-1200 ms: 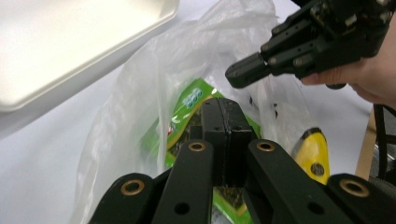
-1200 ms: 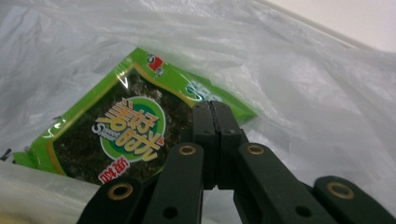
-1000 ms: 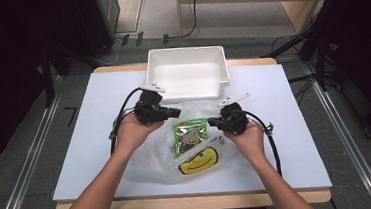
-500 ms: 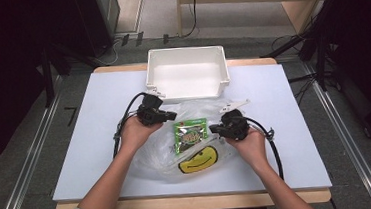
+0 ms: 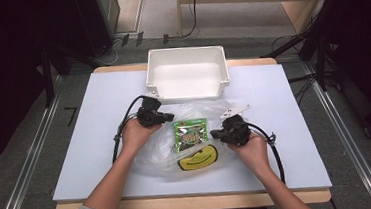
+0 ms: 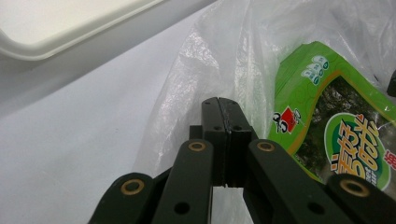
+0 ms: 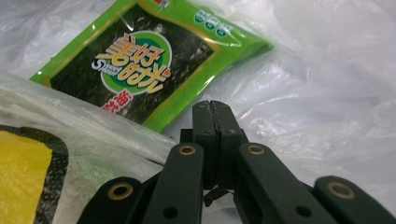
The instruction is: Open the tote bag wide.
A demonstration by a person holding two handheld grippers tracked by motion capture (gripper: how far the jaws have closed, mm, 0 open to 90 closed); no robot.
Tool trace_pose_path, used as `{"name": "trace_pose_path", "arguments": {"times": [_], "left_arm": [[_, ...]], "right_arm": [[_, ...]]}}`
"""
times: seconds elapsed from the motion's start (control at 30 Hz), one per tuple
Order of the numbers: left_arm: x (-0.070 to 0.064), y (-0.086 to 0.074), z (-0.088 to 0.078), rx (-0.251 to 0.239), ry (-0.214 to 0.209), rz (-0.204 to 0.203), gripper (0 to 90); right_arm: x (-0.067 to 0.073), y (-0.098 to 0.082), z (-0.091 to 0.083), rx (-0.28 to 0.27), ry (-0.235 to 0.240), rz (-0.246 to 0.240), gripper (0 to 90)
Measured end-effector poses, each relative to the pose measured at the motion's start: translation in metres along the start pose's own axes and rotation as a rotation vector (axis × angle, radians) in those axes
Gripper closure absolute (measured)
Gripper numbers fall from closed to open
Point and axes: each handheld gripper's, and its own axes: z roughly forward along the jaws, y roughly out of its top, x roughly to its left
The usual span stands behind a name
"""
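my left tongs and right tongs were both fully closed, pinching the clear plastic bag at either side on the white surface. the green seaweed snack packet lay at the bag's mouth, seemingly half in; judged midway: pushing it fully in remained, the white bin unused.

Thin crinkly clear plastic bag; glossy foil snack pkt; smooth white plastic bin; matt table.
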Motion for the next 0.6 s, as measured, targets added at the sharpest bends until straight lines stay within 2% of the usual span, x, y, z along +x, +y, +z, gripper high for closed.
{"name": "trace_pose_path", "arguments": {"times": [0.33,0.6], "left_arm": [[-0.001,-0.002,0.001,-0.001,-0.005,-0.011,90.0],[-0.003,-0.003,0.004,0.019,0.021,-0.009,90.0]], "right_arm": [[0.009,-0.015,-0.007,0.005,0.028,-0.008,90.0],[0.021,-0.029,-0.015,0.015,0.037,-0.027,90.0]]}}
